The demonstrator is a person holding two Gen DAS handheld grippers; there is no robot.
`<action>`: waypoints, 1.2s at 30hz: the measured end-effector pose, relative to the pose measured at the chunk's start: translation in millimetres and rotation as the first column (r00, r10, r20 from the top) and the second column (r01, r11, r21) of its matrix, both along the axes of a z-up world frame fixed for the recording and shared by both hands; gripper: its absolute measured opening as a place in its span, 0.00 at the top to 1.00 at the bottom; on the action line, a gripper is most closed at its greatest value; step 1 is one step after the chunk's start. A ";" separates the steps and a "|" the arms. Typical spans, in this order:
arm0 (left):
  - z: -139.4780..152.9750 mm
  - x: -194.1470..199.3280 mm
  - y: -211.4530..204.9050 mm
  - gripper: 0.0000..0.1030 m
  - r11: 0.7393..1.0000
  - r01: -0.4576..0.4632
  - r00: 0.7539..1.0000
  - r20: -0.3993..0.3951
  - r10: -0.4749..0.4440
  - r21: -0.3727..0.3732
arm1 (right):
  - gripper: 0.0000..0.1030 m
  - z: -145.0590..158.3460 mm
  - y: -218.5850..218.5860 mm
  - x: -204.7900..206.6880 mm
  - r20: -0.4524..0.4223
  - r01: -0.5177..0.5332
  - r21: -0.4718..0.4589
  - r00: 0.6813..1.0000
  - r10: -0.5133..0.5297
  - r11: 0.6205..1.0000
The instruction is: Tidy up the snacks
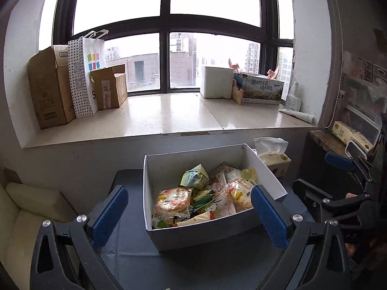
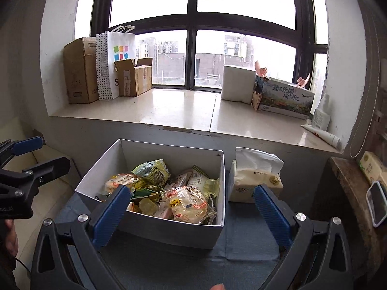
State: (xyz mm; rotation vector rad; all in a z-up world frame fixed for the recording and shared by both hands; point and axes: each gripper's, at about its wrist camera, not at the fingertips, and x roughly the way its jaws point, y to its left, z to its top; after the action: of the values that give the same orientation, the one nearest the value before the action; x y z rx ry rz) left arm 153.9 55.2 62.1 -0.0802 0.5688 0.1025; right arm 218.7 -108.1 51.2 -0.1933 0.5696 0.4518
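Both grippers, left (image 1: 189,213) and right (image 2: 191,213), hang empty with jaws spread before the box (image 2: 169,229), whose heaped, slippery snacks (image 2: 188,204) could slide out if nudged.

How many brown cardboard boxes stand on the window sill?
2. The tall cardboard box stands at the sill's far left; the smaller open cardboard box stands right of the dotted paper bag. Others may be hidden behind.

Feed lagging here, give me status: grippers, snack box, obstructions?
Left gripper open, empty. Right gripper open, empty. White box full of snacks. Tissue pack beside it.
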 end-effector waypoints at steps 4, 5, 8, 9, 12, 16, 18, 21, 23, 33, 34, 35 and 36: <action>2.4 -38.6 -10.2 0.00 0.999 0.022 1.000 -0.019 -0.023 -0.029 | 0.00 11.9 -9.9 -43.5 0.017 -0.053 0.041 0.999 0.052 0.998; 0.5 -47.8 -11.8 0.00 0.999 0.021 0.999 -0.036 -0.022 -0.046 | 0.00 13.3 -13.8 -53.0 0.011 -0.061 0.055 0.998 0.061 0.997; -3.5 -79.5 -16.7 0.00 0.993 0.027 0.999 -0.024 -0.030 -0.118 | 0.00 17.7 -28.6 -84.5 0.052 -0.044 0.113 0.998 0.038 0.993; -4.8 -88.0 -18.8 0.00 0.992 0.019 0.999 -0.024 -0.022 -0.124 | 0.00 18.8 -34.4 -94.0 0.055 -0.048 0.139 0.998 0.040 0.989; -11.2 -108.3 -26.2 0.00 0.993 -0.002 1.000 -0.029 -0.001 -0.116 | 0.00 17.8 -47.0 -116.2 0.019 -0.054 0.196 0.999 0.051 0.979; -20.8 -121.7 -28.5 0.00 0.991 -0.014 0.999 -0.042 0.008 -0.135 | 0.00 4.2 -56.9 -132.2 -0.031 -0.018 0.200 0.999 0.025 0.980; -23.2 -124.7 -31.0 0.00 0.992 -0.001 0.999 -0.045 -0.004 -0.130 | 0.00 -0.7 -56.9 -136.0 -0.048 -0.021 0.197 0.998 0.031 0.980; -23.7 -125.9 -35.6 0.00 0.995 -0.015 0.999 -0.045 0.011 -0.096 | 0.00 -2.5 -52.0 -138.2 -0.061 -0.056 0.190 0.996 0.069 0.980; -24.1 -125.7 -36.6 0.00 0.995 -0.010 0.999 -0.049 0.005 -0.101 | 0.00 -2.2 -49.2 -140.7 -0.050 -0.057 0.173 0.996 0.067 0.983; -21.4 -126.9 -39.2 0.00 0.996 -0.004 0.999 -0.041 0.000 -0.087 | 0.00 -6.4 -60.5 -135.7 -0.088 -0.020 0.211 0.995 0.040 0.977; -21.6 -126.8 -39.4 0.00 0.996 -0.003 0.999 -0.041 -0.001 -0.086 | 0.00 -6.5 -62.1 -135.2 -0.091 -0.018 0.217 0.995 0.038 0.976; -21.7 -126.9 -39.4 0.00 0.996 -0.004 0.999 -0.041 0.001 -0.085 | 0.00 -6.6 -63.6 -134.9 -0.093 -0.013 0.222 0.995 0.034 0.975; -21.6 -126.8 -39.4 0.00 0.996 -0.002 0.999 -0.042 -0.001 -0.085 | 0.00 -6.8 -64.8 -134.5 -0.096 -0.005 0.227 0.995 0.027 0.974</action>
State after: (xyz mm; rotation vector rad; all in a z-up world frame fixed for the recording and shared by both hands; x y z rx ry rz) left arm 27.1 15.8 40.5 -0.1616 0.6150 0.0804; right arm 84.2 -172.9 44.4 0.0431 0.6087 0.5405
